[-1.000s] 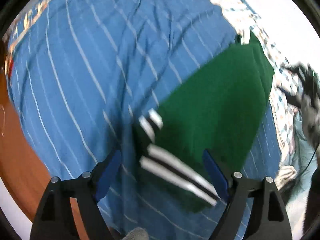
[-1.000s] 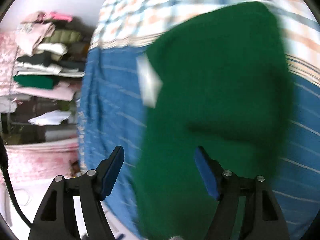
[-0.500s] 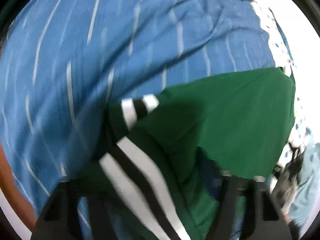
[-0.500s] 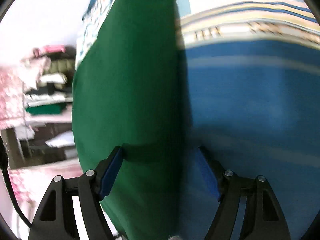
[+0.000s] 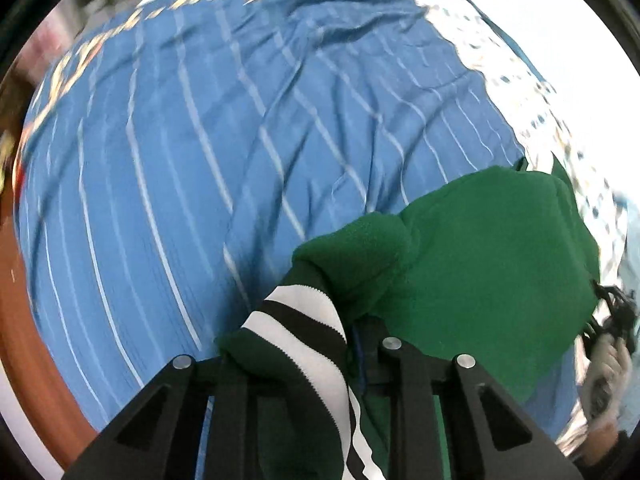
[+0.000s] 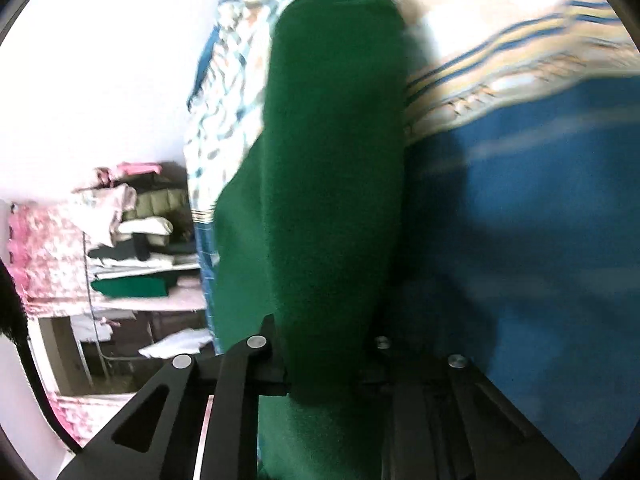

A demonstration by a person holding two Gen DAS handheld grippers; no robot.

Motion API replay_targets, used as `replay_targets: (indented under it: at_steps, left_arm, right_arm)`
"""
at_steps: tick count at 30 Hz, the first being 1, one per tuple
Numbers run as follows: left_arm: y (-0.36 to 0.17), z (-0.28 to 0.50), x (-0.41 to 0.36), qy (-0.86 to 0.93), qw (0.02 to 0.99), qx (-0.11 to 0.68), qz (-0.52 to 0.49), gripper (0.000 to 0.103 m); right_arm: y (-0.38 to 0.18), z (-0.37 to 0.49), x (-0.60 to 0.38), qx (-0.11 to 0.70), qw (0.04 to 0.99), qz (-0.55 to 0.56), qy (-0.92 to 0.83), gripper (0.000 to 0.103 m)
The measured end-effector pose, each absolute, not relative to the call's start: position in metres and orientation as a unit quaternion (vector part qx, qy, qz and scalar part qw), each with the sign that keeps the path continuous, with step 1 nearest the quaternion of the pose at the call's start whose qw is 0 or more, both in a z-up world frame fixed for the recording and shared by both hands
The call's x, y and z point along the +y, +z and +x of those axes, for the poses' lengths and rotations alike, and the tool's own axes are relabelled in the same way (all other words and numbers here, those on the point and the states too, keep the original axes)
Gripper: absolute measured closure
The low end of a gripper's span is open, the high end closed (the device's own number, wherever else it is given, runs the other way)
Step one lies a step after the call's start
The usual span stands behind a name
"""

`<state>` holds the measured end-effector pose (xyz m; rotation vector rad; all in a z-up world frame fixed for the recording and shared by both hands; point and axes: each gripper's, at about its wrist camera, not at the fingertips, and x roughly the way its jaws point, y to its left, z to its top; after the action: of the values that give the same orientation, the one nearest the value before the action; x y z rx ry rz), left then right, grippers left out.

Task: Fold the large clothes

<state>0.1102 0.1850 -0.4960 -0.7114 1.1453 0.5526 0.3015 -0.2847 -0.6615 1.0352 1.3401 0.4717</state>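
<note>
Green cloth hides both grippers' pads. The left gripper point(image 5: 308, 364) is closing, pinching the striped cuff point(image 5: 304, 336) of the green garment point(image 5: 480, 264), which lies on the blue striped bedcover point(image 5: 200, 160). The right gripper point(image 6: 324, 364) is closing on the garment's plain edge point(image 6: 332, 184); only its view shows the shelves of folded clothes point(image 6: 132, 240).

Only one bit of lettering on show: pale yellow cursive script running along the far edge of the blue striped bedsheet point(image 5: 224, 128) in the left wrist view, but it's upside down and smeared by blur, so no word comes clear. From the right wrist view, nothing readable at all.
</note>
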Motion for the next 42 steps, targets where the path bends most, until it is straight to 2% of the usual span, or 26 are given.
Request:
replay_targets:
  at_steps: [6,8,12,13,14,15,16,17,18,24,29,34,38,39,40,41,42]
  left_arm:
    - [-0.51,0.143,0.21,0.145,0.743,0.576,-0.308,0.084]
    - [-0.521,0.151,0.207,0.089,0.733,0.596,-0.314,0.08]
    - [-0.517,0.167,0.19,0.036,0.737,0.611,-0.287,0.076]
    - [-0.511,0.166,0.185,0.039,0.739,0.614,-0.273,0.069]
    - [-0.506,0.164,0.181,0.04,0.742,0.613,-0.267,0.066]
    - [-0.501,0.162,0.18,0.042,0.746,0.608,-0.268,0.059]
    - [-0.492,0.158,0.182,0.051,0.751,0.597,-0.278,0.044]
    - [-0.484,0.148,0.185,0.059,0.755,0.588,-0.285,0.035]
    - [-0.479,0.147,0.189,0.07,0.759,0.577,-0.293,0.024]
    - [-0.453,0.104,0.212,0.162,0.776,0.526,-0.307,0.021]
    - [-0.475,0.095,0.21,0.181,0.771,0.525,-0.311,0.018]
    - [-0.492,0.094,0.197,0.194,0.765,0.547,-0.279,0.017]
    - [-0.495,0.09,0.193,0.188,0.764,0.549,-0.282,0.017]
    - [-0.495,0.09,0.193,0.188,0.763,0.549,-0.284,0.017]
    - [-0.494,0.09,0.192,0.187,0.762,0.549,-0.287,0.017]
    - [-0.493,0.091,0.19,0.187,0.763,0.548,-0.287,0.017]
    - [-0.491,0.09,0.189,0.188,0.764,0.547,-0.284,0.017]
  right_arm:
    - [-0.604,0.157,-0.382,0.575,0.626,0.515,0.11,0.085]
    - [-0.591,0.095,-0.411,0.583,0.617,0.525,0.066,0.085]
    - [-0.593,-0.003,-0.456,0.631,0.584,0.51,-0.02,0.082]
    - [-0.604,-0.017,-0.462,0.651,0.567,0.504,-0.038,0.079]
    - [-0.614,-0.024,-0.466,0.667,0.554,0.496,-0.046,0.068]
    - [-0.625,-0.03,-0.468,0.683,0.545,0.484,-0.047,0.062]
    - [-0.633,-0.032,-0.472,0.691,0.545,0.472,-0.044,0.055]
    - [-0.635,-0.032,-0.473,0.704,0.55,0.447,-0.046,0.041]
    - [-0.631,-0.03,-0.473,0.714,0.558,0.421,-0.046,0.038]
    - [-0.553,-0.02,-0.468,0.735,0.612,0.291,0.011,0.037]
    - [-0.5,0.067,-0.466,0.691,0.692,0.201,0.064,0.023]
    - [-0.518,0.179,-0.446,0.664,0.736,0.098,0.087,0.022]
    - [-0.575,0.239,-0.419,0.697,0.696,0.1,0.143,0.021]
    - [-0.593,0.249,-0.413,0.721,0.666,0.113,0.154,0.026]
    - [-0.609,0.244,-0.41,0.728,0.66,0.11,0.153,0.037]
    - [-0.612,0.243,-0.404,0.724,0.664,0.097,0.158,0.074]
    - [-0.612,0.238,-0.401,0.724,0.668,0.075,0.156,0.092]
